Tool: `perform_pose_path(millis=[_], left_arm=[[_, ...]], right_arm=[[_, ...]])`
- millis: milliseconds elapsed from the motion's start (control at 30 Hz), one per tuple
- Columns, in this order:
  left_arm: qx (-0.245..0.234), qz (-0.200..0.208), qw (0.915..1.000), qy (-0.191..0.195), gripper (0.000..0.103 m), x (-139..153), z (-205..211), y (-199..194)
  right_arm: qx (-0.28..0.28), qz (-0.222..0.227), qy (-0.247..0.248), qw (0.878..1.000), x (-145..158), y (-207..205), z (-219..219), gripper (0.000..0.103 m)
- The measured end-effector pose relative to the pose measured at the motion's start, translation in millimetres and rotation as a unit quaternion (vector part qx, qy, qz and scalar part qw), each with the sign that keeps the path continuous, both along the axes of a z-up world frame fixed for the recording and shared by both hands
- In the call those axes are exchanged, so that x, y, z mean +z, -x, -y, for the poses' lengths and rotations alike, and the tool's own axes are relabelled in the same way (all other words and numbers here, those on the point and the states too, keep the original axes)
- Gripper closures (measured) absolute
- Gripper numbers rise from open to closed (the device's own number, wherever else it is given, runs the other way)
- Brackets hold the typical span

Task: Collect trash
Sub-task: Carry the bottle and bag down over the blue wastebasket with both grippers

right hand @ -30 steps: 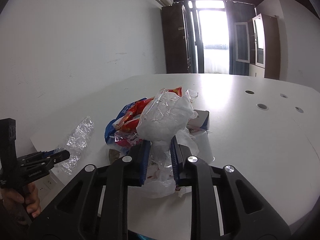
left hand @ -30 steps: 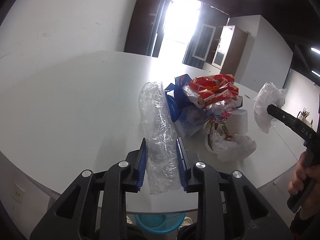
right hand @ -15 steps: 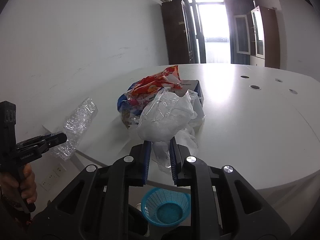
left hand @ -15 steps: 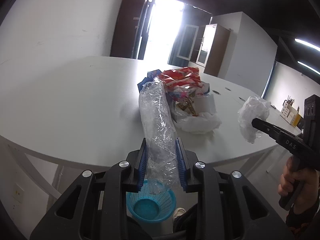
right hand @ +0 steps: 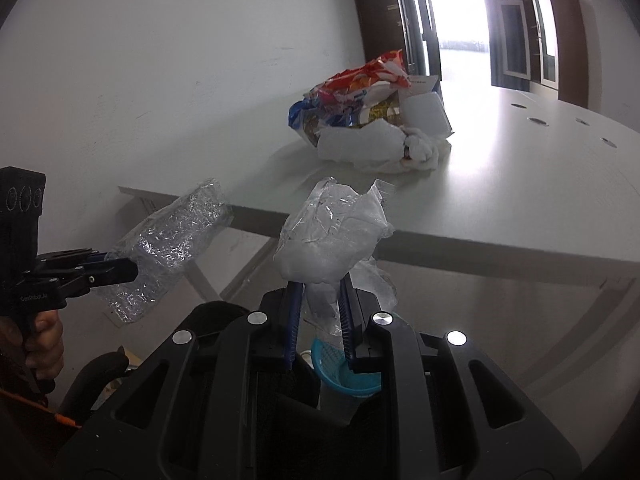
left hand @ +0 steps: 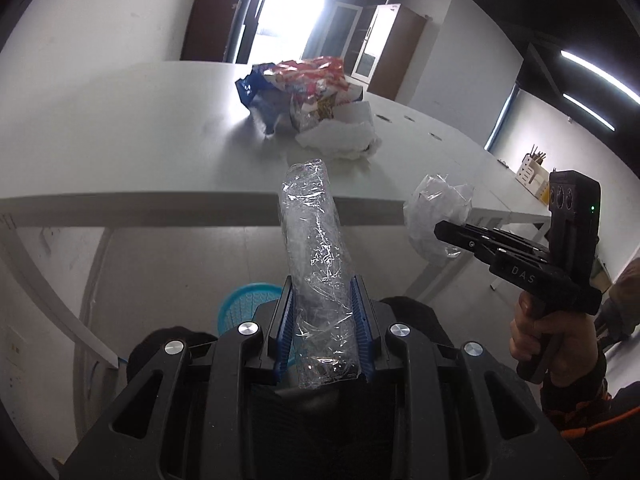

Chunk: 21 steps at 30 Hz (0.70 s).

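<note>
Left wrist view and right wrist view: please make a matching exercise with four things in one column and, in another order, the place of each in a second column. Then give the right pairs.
Things:
1. crushed clear bottle
2. white crumpled bag
3. blue basket
4. pile of wrappers

Places:
A. on the white table
B. on the floor, below the claws
C. held in the left claw
D. held in the right claw

Pairs: 1-C, 2-D, 3-B, 4-A
</note>
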<state>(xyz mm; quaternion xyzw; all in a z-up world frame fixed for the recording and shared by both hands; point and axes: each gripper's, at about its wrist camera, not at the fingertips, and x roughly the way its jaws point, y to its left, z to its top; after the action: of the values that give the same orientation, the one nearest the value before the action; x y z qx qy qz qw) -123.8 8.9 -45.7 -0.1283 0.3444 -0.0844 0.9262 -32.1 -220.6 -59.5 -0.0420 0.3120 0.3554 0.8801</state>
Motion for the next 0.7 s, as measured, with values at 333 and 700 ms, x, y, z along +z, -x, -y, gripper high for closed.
perform_pose_path(millis=[333, 700], left_arm=[[0.011, -0.105, 0.9941, 0.026, 0.077, -82.7, -0.9, -26.8], [0.055, -0.161, 0.9845, 0.045, 0.077, -159.4, -11.2, -78.4]], right_arm=[[0.005, -0.079, 0.023, 0.997, -71.9, -12.4, -11.4, 0.086], [-0.016, -0.159, 0.050, 0.986, -149.4, -47.6, -17.6, 0.086]])
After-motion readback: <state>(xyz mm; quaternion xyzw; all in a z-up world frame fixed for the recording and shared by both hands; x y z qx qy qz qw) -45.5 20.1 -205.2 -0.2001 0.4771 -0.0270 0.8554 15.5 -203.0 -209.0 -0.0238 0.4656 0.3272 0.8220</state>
